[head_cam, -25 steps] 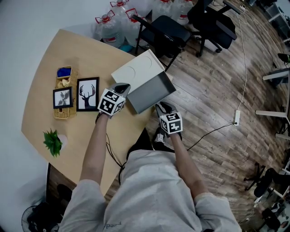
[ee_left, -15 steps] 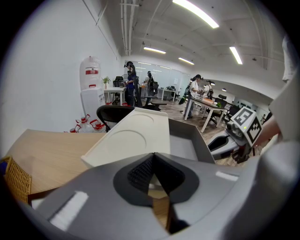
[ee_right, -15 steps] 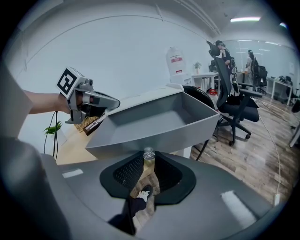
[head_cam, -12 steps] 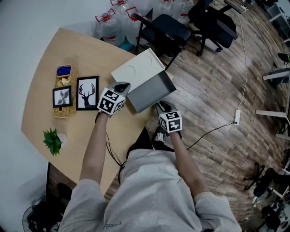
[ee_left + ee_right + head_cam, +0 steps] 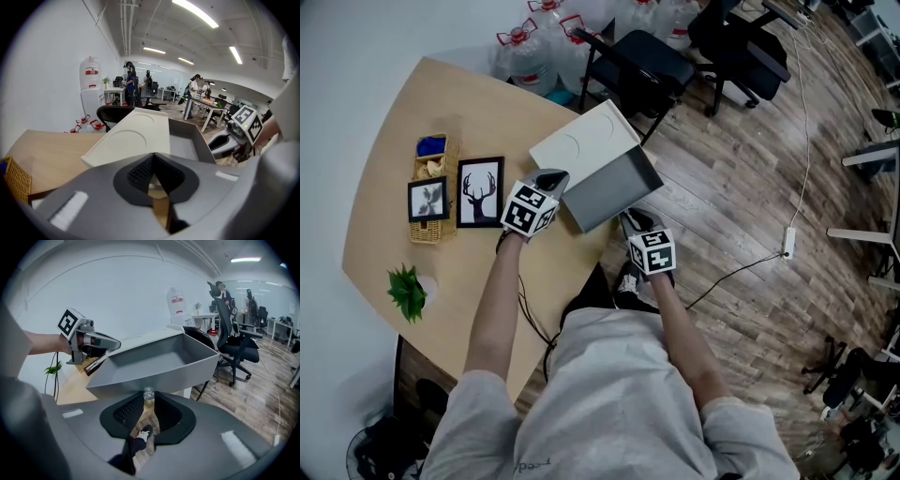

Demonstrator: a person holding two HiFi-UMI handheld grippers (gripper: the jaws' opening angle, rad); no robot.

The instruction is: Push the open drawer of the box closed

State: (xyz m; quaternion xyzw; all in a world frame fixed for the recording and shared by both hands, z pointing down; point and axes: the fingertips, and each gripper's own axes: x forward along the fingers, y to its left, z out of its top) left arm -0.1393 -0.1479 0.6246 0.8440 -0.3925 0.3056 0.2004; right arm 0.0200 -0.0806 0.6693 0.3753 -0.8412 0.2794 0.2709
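A cream box [image 5: 584, 141] lies on the wooden table [image 5: 412, 103], near its edge. Its grey drawer [image 5: 614, 190] stands pulled out past that edge, empty inside. My right gripper [image 5: 632, 222] is at the drawer's front wall [image 5: 154, 373]. Its jaws are closed on the small clear knob [image 5: 148, 393] there. My left gripper [image 5: 549, 182] hovers at the drawer's left front corner, beside the box [image 5: 133, 136]. It is shut with nothing between its fingers. In the left gripper view the right gripper [image 5: 225, 142] shows beyond the drawer [image 5: 185, 140].
A deer picture [image 5: 482, 194], a smaller framed picture [image 5: 428, 201] and a wicker basket [image 5: 434, 169] lie left of the box. A small green plant [image 5: 406, 291] is near the table's front. Black chairs [image 5: 637, 61] and water bottles [image 5: 525, 56] stand behind the table.
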